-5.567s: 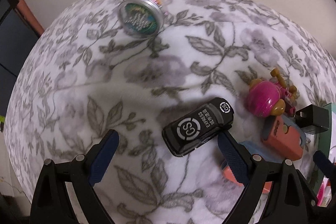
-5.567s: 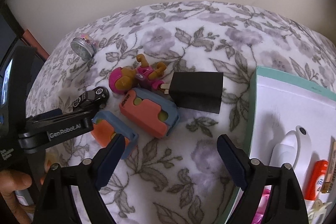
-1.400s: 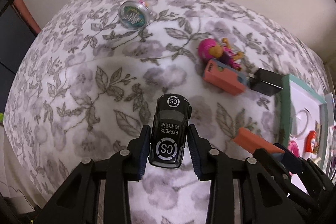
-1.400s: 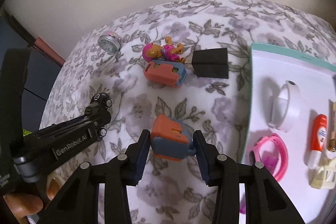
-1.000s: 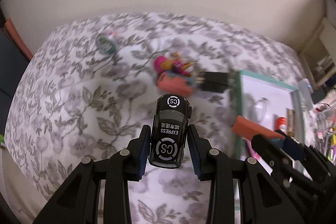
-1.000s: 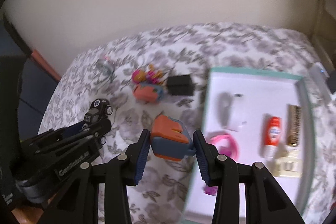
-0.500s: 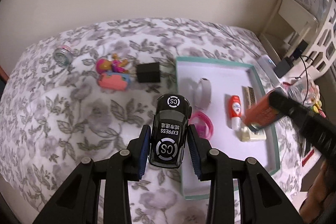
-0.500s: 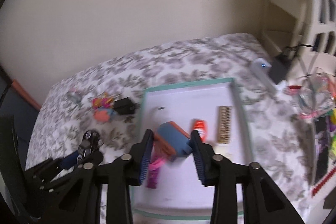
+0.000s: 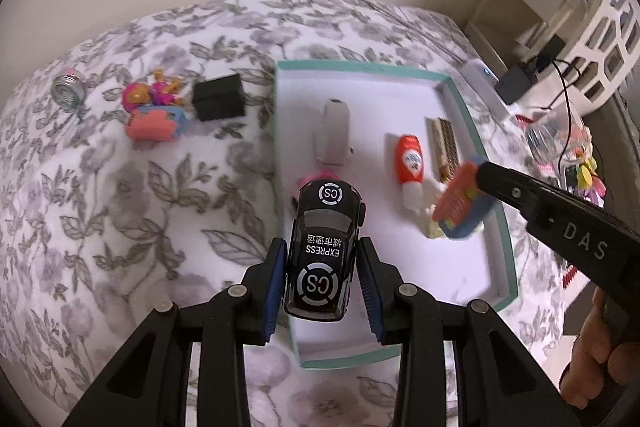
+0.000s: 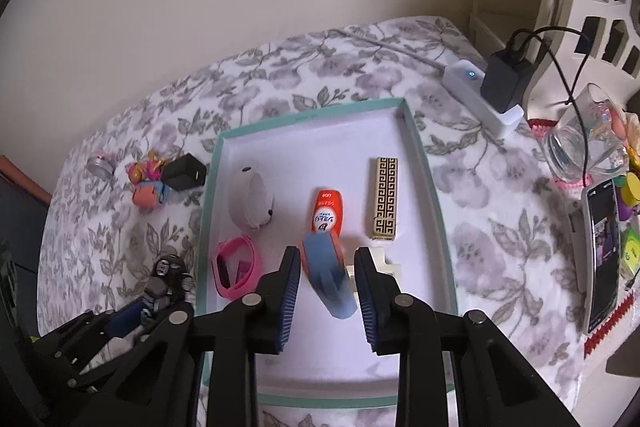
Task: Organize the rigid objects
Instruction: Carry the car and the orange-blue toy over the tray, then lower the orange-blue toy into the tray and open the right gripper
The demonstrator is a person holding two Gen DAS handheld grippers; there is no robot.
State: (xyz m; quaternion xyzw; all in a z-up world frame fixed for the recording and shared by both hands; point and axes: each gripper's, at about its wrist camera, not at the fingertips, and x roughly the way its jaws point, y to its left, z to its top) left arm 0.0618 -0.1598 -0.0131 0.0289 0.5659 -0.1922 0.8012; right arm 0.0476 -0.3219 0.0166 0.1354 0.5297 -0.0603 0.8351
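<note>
My left gripper (image 9: 323, 273) is shut on a black toy car (image 9: 323, 249) marked "CS EXPRESS", held above the left edge of the teal-rimmed white tray (image 9: 472, 131). My right gripper (image 10: 327, 281) is over the tray (image 10: 420, 155). Its jaws stand wider than the orange and blue block (image 10: 328, 277) between them, which tilts and looks loose. The block also shows in the left wrist view (image 9: 460, 203). In the tray lie a white case (image 10: 250, 201), a pink band (image 10: 238, 267), an orange tube (image 10: 326, 213) and a gold patterned bar (image 10: 384, 203).
On the floral bedspread left of the tray lie a second orange and blue block (image 9: 154, 123), a pink figure (image 9: 150, 93), a black charger cube (image 9: 218, 97) and a small tin (image 9: 68, 89). A power strip (image 10: 484, 95), a glass (image 10: 580, 143) and a phone (image 10: 602, 259) are at the right.
Both grippers moved right, from above the bedspread to over the tray, carrying the car and the block. The right jaws have spread and the block has tipped between them.
</note>
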